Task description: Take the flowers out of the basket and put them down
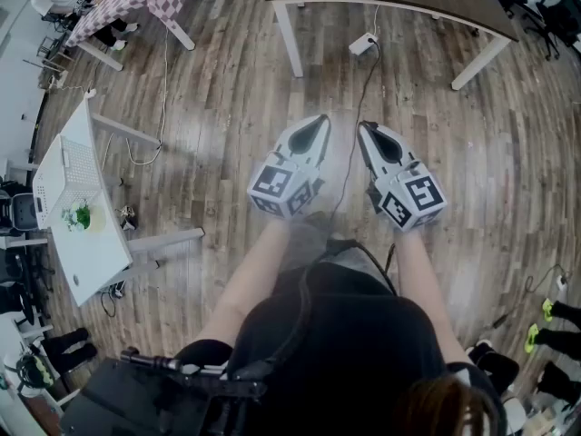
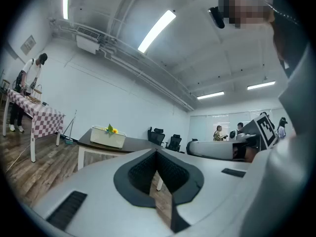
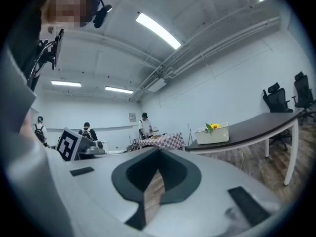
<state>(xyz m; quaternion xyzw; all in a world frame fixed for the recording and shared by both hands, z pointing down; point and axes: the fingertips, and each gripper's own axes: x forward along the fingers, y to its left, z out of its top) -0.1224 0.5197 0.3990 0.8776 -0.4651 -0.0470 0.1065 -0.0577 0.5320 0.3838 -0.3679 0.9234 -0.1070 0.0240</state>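
- The white left gripper (image 2: 157,153) is pressing its 2 dark-padded jaws together, gripping nothing.
- The white right gripper (image 3: 159,155) is likewise clamping shut, empty.
- The yellow flowers (image 3: 213,126) are sitting in the white plastic basket (image 3: 213,135) on the dark-topped table (image 3: 259,125), well apart from both.

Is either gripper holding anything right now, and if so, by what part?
Nothing. The left gripper and right gripper are both shut and empty.
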